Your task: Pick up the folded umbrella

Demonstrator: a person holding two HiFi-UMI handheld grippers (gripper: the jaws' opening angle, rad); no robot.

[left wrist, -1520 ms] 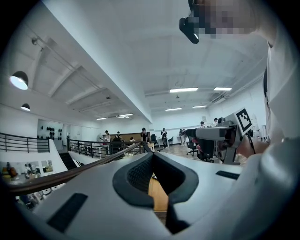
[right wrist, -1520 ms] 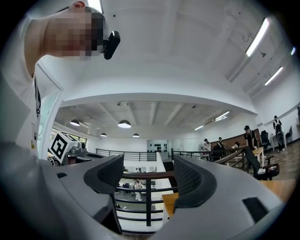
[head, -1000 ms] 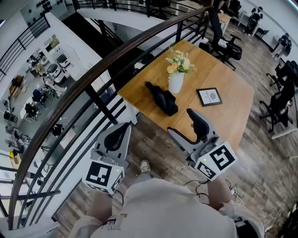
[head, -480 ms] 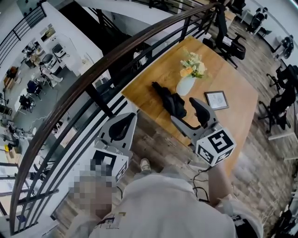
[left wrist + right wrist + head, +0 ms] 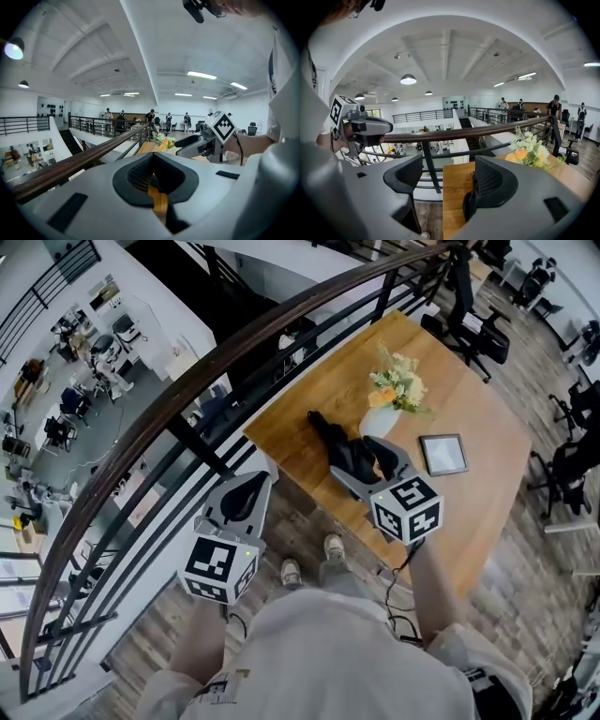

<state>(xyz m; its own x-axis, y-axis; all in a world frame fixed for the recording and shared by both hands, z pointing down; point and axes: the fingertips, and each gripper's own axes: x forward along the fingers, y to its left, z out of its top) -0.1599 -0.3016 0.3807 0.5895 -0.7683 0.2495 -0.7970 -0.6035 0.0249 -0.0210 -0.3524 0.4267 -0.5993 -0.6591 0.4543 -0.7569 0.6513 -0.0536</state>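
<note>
A person standing at a mezzanine railing (image 5: pixel 178 409) is holding the right tongs (image 5: pixel 373 463) just above the folded umbrella (image 5: pixel 337 442). Their jaws are standing wide apart with nothing clamped between them. The black umbrella is lying aslant near the front edge of the wooden bench (image 5: pixel 319 381), one end pointing toward the railing and the other disappearing under the tongs. The left tongs (image 5: pixel 242 505) are hanging off the bench's near corner, over the floor, with jaws pressed together and empty.

The step in hand is looking like the final line-up before the grasp. Doing it well is probably coming down to three things: setting the open jaws across the umbrella's bundled middle, getting low enough to catch the whole roll rather than a loose fold of fabric, and closing only once a pad is sitting on each side. The soft canopy is likely to squash and slip, so the thicker part is looking like a safer hold than the thin tip.

A white vase (image 5: pixel 377 421) of yellow and white flowers (image 5: pixel 398 388) is standing just beside the umbrella's far side, and a careless sweep is risking tipping it. A framed picture (image 5: pixel 442 453) is lying flat to the right. Office chairs (image 5: pixel 473 329) are standing beyond the bench.
</note>
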